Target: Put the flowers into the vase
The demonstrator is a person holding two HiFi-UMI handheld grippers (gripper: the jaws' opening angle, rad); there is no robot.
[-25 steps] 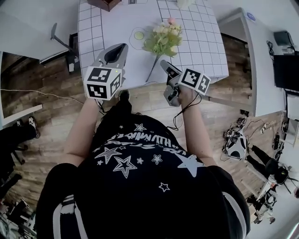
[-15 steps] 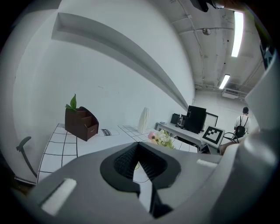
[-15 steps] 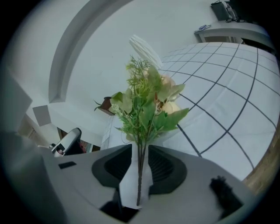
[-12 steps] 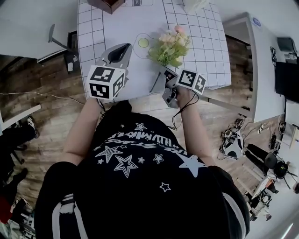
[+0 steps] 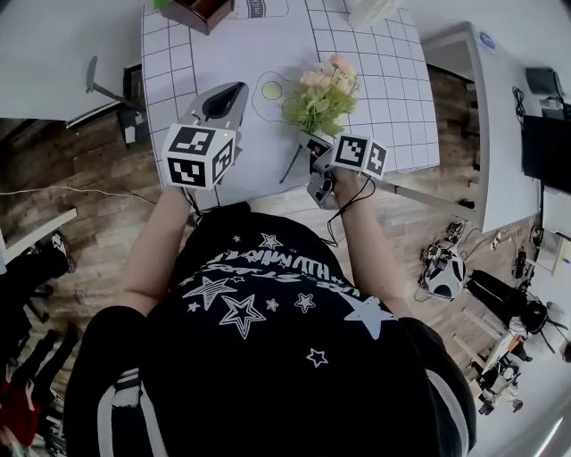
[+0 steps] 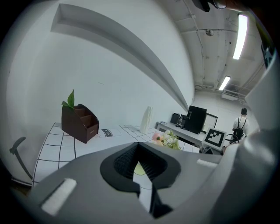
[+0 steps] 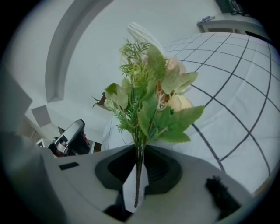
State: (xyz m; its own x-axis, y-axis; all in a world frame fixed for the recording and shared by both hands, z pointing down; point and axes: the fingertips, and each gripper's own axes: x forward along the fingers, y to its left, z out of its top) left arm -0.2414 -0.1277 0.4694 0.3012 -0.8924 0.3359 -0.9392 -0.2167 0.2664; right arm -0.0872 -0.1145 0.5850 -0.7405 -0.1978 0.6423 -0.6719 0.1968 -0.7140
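Head view: the flower bouquet (image 5: 321, 94) lies upper centre on the gridded table (image 5: 169, 54), with its stem at the right gripper (image 5: 312, 143). The left gripper (image 5: 232, 89) is to the bouquet's left, apart from it.

Left gripper view: the jaws are together and empty, and a white vase (image 6: 147, 119) stands mid-frame behind them.

Right gripper view: the jaws are closing narrowly on the bouquet's stem.

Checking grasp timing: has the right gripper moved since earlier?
Yes: the right gripper shifted left, toward the yellow circle; its jaws are closing on the stem.

flowers (image 5: 323, 89): over table (image 5: 397, 107); box (image 5: 198, 11): far left; vase (image 6: 147, 119): seemingly behind flowers
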